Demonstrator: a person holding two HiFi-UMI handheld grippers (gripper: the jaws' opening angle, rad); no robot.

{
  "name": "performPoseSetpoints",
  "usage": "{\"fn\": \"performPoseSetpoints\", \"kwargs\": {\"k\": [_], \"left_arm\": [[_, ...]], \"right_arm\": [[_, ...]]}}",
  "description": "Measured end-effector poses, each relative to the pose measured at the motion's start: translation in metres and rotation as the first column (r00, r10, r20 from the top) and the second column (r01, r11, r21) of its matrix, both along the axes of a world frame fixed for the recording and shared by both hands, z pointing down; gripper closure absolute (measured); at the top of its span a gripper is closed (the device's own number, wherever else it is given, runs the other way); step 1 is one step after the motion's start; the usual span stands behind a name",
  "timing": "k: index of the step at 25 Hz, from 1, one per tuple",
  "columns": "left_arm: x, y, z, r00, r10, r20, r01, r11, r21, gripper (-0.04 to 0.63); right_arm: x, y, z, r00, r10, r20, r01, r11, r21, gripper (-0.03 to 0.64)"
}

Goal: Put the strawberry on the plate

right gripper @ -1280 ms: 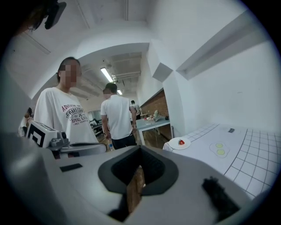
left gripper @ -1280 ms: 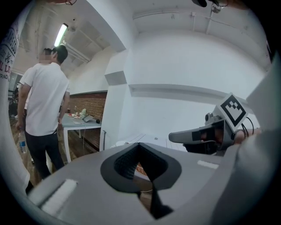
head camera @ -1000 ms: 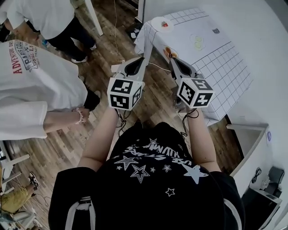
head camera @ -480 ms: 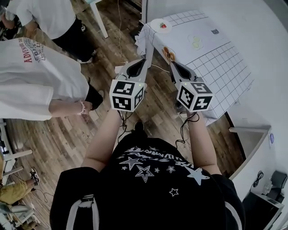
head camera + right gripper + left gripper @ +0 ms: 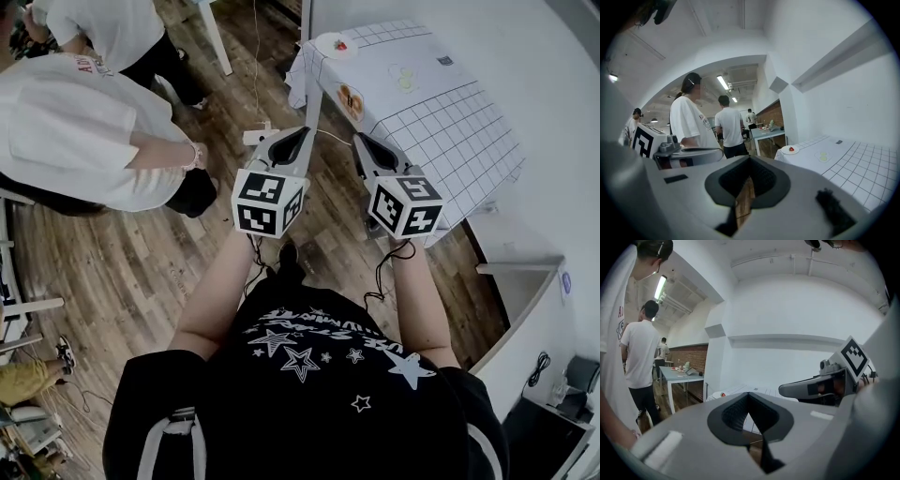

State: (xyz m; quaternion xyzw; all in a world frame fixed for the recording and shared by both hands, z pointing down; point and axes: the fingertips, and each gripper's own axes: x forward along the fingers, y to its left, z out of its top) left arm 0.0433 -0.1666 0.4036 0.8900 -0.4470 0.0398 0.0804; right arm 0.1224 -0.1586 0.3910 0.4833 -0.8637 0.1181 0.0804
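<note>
Left gripper (image 5: 749, 393) and right gripper (image 5: 750, 158) closed tight, nothing held, side by side near table (image 5: 441, 103). Strawberry (image 5: 340, 44) on plate (image 5: 323, 42), far corner, well apart.

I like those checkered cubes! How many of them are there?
2. The left cube sits at the back of the left claw. The right cube sits at the back of the right claw. No others show; none seem hidden.

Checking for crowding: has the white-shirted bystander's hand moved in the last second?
Yes: the hand went up-frame, toward the far corner of the white gridded table.
</note>
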Motion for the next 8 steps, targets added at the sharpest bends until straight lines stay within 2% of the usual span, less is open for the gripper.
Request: {"fn": "performPoseSetpoints", "kwargs": {"k": [8], "left_arm": [[-0.002,0.065,-0.003,1.0,0.009,-0.004,-0.009,1.0,0.021,0.588]], "right_arm": [[-0.006,0.069,0.0,1.0,0.002,-0.006,-0.002,1.0,0.013,0.604]]}}
